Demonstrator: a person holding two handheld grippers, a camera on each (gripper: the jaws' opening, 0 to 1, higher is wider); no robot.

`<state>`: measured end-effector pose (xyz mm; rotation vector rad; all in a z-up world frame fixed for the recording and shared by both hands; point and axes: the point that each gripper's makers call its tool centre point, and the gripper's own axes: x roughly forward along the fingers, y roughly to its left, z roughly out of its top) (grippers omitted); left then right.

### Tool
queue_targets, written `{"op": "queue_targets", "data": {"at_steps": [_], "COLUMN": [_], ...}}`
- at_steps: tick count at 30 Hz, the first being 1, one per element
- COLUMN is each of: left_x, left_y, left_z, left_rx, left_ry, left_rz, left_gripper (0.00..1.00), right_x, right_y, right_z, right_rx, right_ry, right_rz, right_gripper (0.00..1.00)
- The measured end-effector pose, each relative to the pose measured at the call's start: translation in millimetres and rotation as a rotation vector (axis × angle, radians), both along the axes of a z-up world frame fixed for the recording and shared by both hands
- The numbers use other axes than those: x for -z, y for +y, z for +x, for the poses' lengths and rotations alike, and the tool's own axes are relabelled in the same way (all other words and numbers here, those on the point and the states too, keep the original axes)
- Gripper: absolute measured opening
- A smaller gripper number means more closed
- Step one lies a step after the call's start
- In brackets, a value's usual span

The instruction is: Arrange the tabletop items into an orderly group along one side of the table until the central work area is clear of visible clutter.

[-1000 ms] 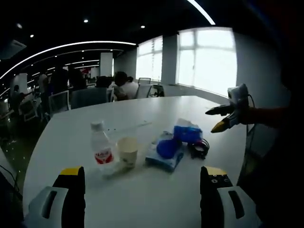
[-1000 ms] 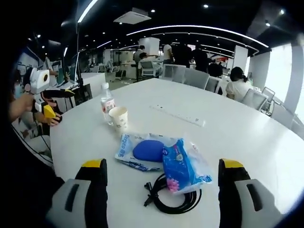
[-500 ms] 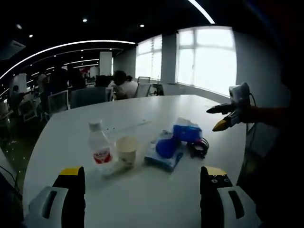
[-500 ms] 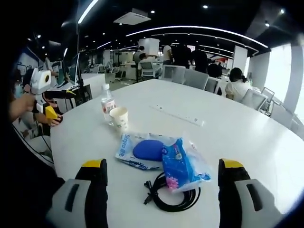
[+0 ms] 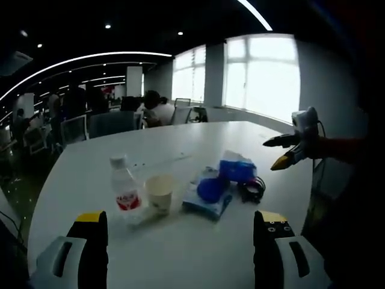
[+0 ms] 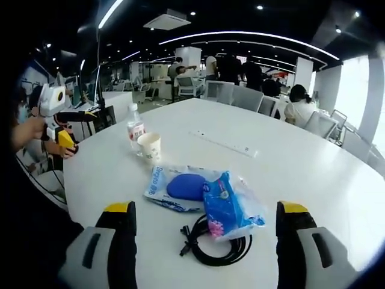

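white table [image 6: 313,180] held everything mid-surface. soft blue tissue packs [image 6: 231,205] looked light, pinch at an edge. water bottle [image 6: 135,130] rigid, grab mid-body. paper cup [image 6: 150,148] crushable. black cable [image 6: 213,247] floppy. left gripper [image 5: 180,241] and right gripper [image 6: 204,241] both gaped wide, empty.

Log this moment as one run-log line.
left gripper: open, empty | right gripper: open, empty | water bottle, paper cup, blue pouch, tissue pack, black cable: untouched, mid-table
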<state>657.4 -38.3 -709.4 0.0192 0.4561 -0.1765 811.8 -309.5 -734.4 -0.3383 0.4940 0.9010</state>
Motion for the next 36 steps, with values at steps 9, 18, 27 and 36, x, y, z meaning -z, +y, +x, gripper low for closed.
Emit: {"op": "queue_targets", "data": {"at_steps": [9, 18, 27, 36], "left_x": [0.6, 1.6, 2.5, 1.9], "left_y": [4, 3, -7, -18], "left_z": [1.3, 2.8, 6.7, 11.1], "left_rx": [-0.008, -0.006, 0.009, 0.023], "left_ry": [-0.002, 0.005, 0.007, 0.002], "left_rz": [0.001, 0.007, 0.007, 0.003], "left_gripper": [1.0, 1.0, 1.0, 1.0], "right_x": [-1.4, 0.5, 2.5, 5.2], "right_y": [2, 0, -6, -12], "right_z": [2, 2, -1, -1], "right_rx": [-0.003, 0.01, 0.02, 0.029], "right_ry": [0.003, 0.014, 0.022, 0.028], "right_rz": [0.014, 0.026, 0.029, 0.031], "right_gripper": [0.93, 0.93, 0.92, 0.9]}}
